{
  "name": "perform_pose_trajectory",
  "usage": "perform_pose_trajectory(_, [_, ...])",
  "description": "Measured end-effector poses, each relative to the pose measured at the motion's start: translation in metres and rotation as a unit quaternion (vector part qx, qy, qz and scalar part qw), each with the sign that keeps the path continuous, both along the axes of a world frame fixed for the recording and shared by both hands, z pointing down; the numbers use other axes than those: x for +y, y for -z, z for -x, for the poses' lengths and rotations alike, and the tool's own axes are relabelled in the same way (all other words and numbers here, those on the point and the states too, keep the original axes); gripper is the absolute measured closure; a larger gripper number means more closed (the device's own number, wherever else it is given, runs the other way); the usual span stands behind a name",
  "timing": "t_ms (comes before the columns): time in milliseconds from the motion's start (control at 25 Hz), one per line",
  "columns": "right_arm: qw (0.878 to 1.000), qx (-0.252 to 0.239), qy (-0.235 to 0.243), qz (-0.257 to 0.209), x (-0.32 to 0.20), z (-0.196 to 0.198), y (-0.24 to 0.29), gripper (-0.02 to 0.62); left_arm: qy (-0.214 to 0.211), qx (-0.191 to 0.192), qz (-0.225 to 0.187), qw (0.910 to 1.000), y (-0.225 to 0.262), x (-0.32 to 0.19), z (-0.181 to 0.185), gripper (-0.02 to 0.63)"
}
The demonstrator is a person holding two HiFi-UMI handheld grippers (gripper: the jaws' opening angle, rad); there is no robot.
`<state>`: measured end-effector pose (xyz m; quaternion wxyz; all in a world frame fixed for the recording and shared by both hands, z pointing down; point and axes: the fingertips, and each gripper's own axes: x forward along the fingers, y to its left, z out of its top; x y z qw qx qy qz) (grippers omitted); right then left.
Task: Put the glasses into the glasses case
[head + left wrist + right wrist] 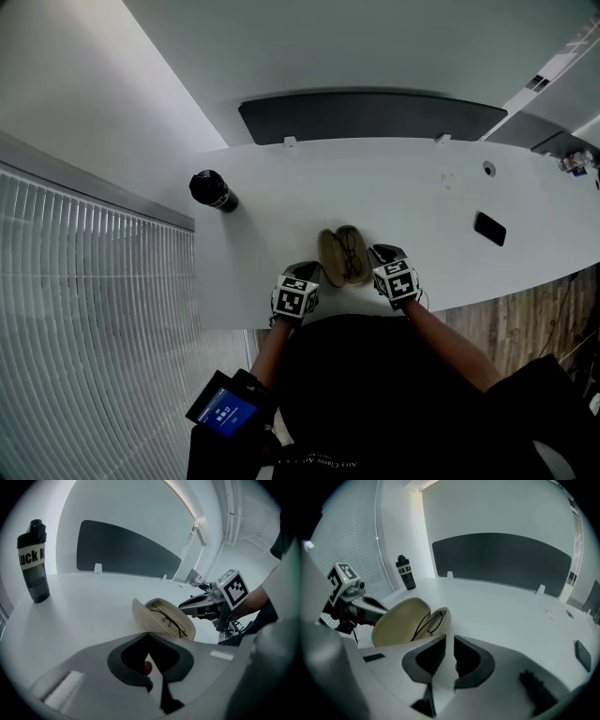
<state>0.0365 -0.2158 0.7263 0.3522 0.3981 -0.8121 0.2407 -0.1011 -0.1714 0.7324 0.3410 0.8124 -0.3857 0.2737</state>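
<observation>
A beige glasses case (334, 257) lies open on the white table (281, 187), just beyond both grippers. Thin black-framed glasses (352, 251) rest inside one half of it. The left gripper view shows the case (144, 617) with the glasses (171, 619) in it, close ahead. In the right gripper view the case (396, 623) and the glasses (429, 622) sit ahead to the left. My left gripper (295, 296) (151, 660) is at the case's near left and my right gripper (396, 277) (449, 645) at its near right. Both stand narrowly open, with nothing between the jaws.
A dark bottle (214, 190) (33, 562) (406, 572) stands at the table's left. A black phone (490, 228) (583, 654) lies to the right. A dark panel (370, 115) runs along the far edge. The near table edge is right under the grippers.
</observation>
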Motion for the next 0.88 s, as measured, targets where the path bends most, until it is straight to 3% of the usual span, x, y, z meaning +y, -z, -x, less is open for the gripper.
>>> perform_pose_trajectory(200, [1.000, -0.007, 0.002, 0.010, 0.010, -0.001, -0.009, 0.535, -0.098, 0.001, -0.022, 0.9950, 0.035, -0.010, -0.038, 0.598])
perform_pose_trajectory(320, [1.000, -0.010, 0.008, 0.014, 0.018, 0.001, -0.008, 0.535, -0.146, -0.005, -0.001, 0.9892, 0.044, -0.014, -0.066, 0.598])
perform_pose_trajectory(520, [1.000, -0.029, -0.003, -0.004, 0.020, -0.001, 0.008, 0.535, -0.150, -0.023, 0.035, 0.9878, 0.040, -0.032, -0.087, 0.598])
perform_pose_trajectory(720, [0.998, -0.048, -0.030, -0.012, 0.025, -0.014, 0.021, 0.535, -0.175, 0.004, 0.143, 0.9741, 0.022, -0.024, -0.114, 0.598])
perform_pose_trajectory(880, [0.998, -0.051, -0.036, -0.011, 0.031, -0.019, 0.024, 0.535, -0.189, -0.001, 0.157, 0.9693, 0.014, -0.014, -0.122, 0.598])
